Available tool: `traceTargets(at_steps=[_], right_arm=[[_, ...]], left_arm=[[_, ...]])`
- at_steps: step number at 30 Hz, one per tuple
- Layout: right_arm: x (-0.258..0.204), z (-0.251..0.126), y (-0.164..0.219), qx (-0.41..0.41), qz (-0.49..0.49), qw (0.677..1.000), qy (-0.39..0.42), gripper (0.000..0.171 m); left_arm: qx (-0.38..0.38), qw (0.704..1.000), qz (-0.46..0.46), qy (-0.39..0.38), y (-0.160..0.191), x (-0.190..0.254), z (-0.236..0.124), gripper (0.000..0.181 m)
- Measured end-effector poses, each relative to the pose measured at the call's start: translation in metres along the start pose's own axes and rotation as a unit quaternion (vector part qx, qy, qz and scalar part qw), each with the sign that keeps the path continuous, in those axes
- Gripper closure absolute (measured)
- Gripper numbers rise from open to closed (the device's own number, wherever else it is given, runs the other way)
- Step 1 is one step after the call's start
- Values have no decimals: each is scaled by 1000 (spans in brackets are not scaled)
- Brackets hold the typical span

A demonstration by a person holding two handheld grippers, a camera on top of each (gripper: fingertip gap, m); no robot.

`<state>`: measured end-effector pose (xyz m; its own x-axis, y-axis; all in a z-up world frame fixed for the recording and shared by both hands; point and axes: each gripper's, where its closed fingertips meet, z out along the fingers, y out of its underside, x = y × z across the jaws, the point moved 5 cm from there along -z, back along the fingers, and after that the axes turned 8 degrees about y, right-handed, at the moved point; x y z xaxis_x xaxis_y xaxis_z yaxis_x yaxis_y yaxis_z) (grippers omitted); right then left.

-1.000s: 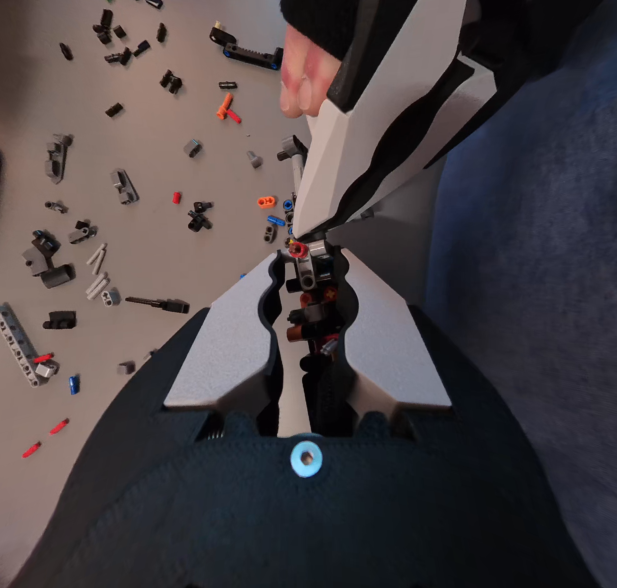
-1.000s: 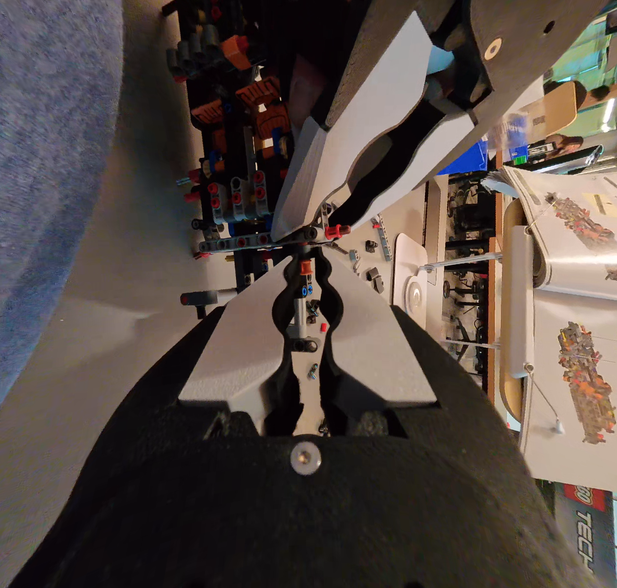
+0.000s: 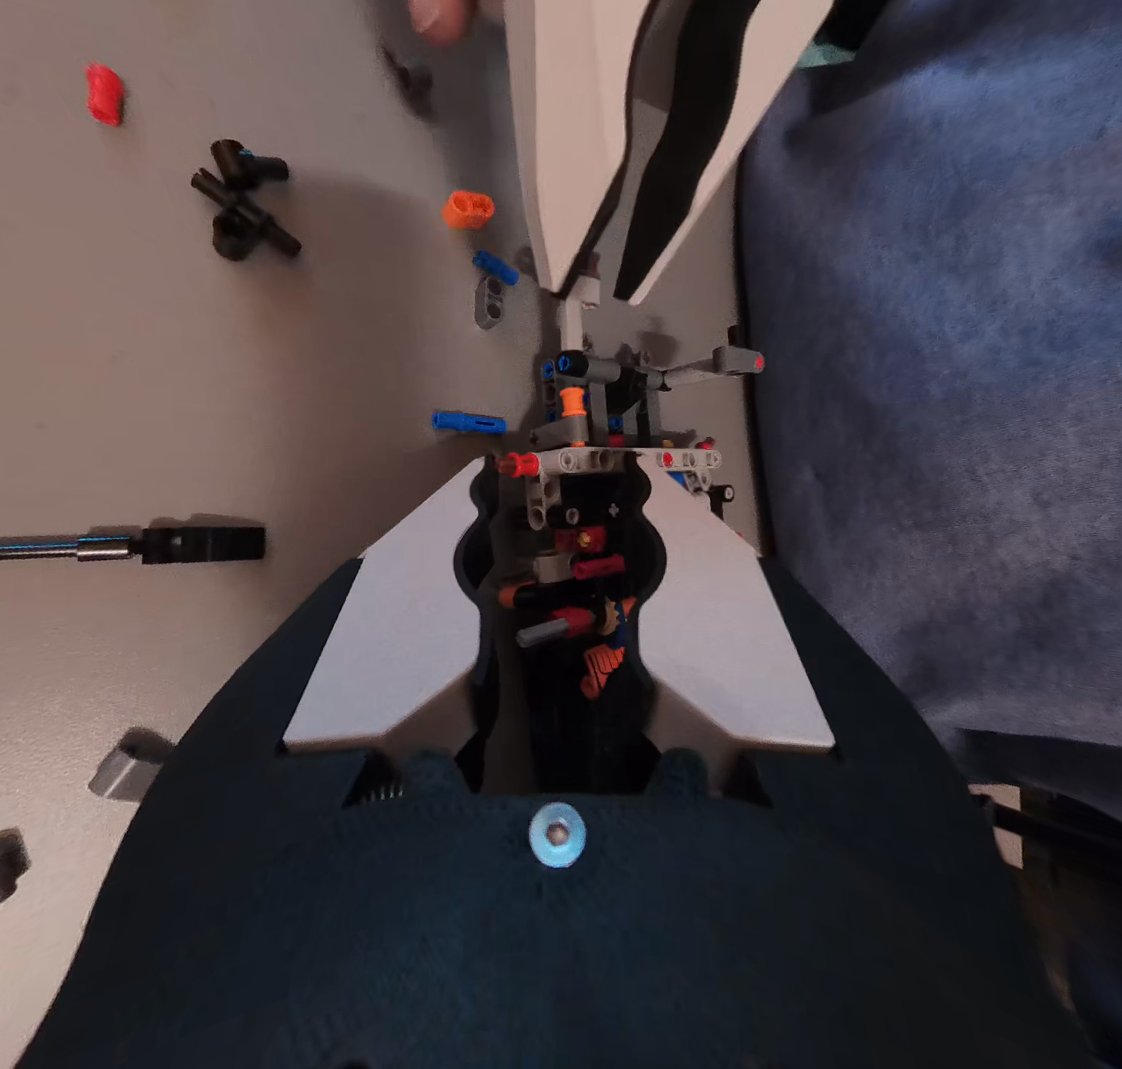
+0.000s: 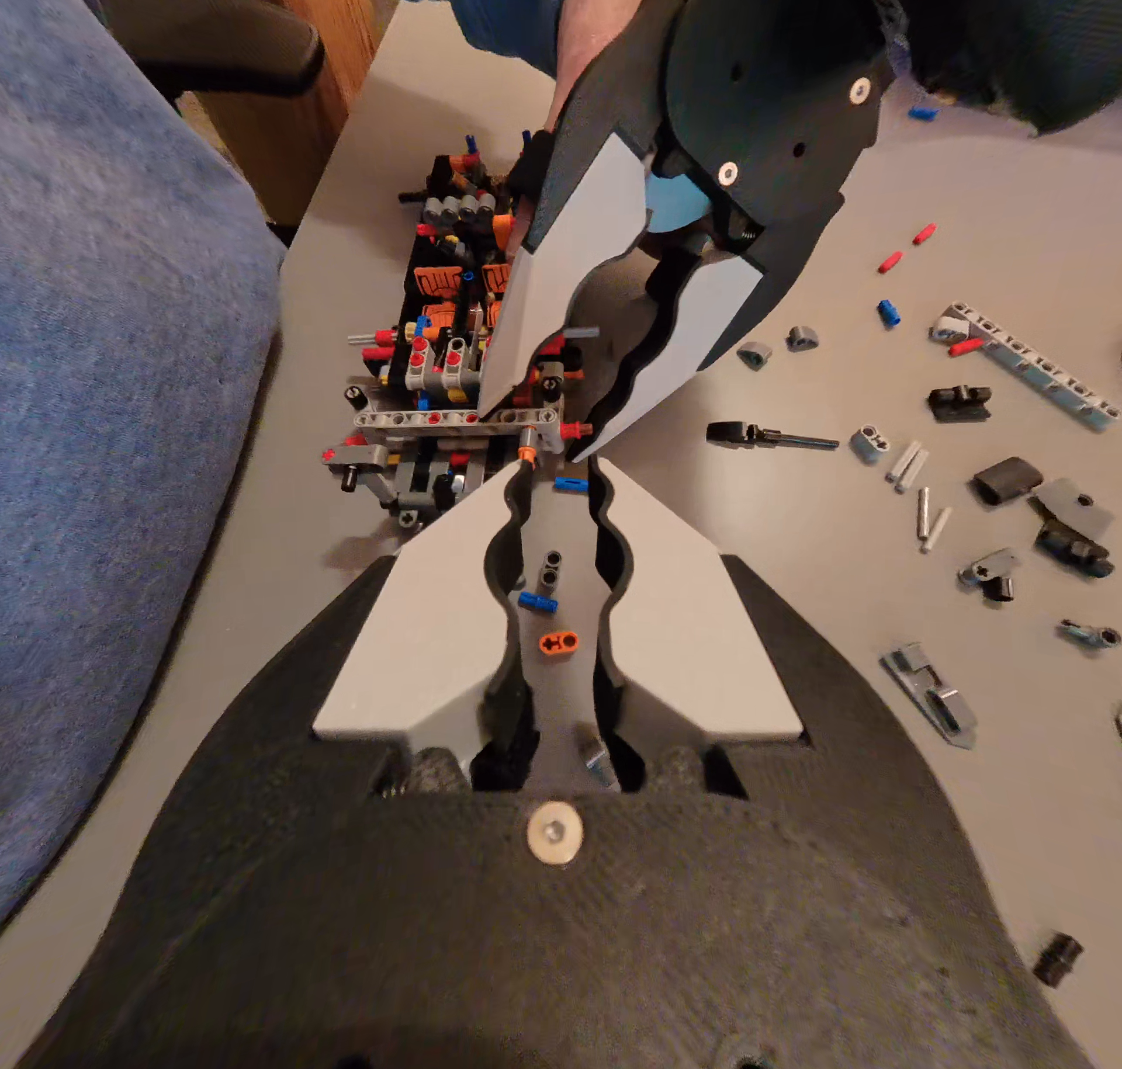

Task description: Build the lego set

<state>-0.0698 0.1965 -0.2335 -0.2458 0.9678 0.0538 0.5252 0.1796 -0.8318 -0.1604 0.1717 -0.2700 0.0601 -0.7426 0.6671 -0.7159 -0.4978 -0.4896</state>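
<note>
Lego car (image 4: 449, 336) sits near the tabletop (image 4: 759, 554) edge, half built, with loose bits spread out to the side. My left claw (image 4: 528, 436) is apart, its tips on both sides of the front corner. My right claw (image 4: 558, 463) is a little apart, right at a thin grey rod (image 4: 529, 442) with an orange ring - I cannot tell if it grips it. I think I am fitting that rod into the front. Next comes a straight, gentle push - with the car held steady.

The half-built black, grey and orange lego model (image 4: 449, 336) stands on the grey table (image 4: 759, 554) (near its edge) — loose small plastic lego pieces (image 4: 996, 493) lie to its right.
</note>
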Motion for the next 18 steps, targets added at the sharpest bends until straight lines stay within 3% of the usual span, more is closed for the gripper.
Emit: traceTargets(at_steps=[10, 15, 18], right_arm=[[4, -2, 11, 18, 47, 999, -9, 153], [7, -4, 18, 16, 68, 997, -19, 146], [1, -2, 19, 8, 60, 998, -35, 148]], left_arm=[[-19, 992, 45, -112, -2, 2, -13, 127], [11, 979, 65, -195, -11, 29, -39, 108], [-2, 960, 98, -262, -16, 59, -36, 99]])
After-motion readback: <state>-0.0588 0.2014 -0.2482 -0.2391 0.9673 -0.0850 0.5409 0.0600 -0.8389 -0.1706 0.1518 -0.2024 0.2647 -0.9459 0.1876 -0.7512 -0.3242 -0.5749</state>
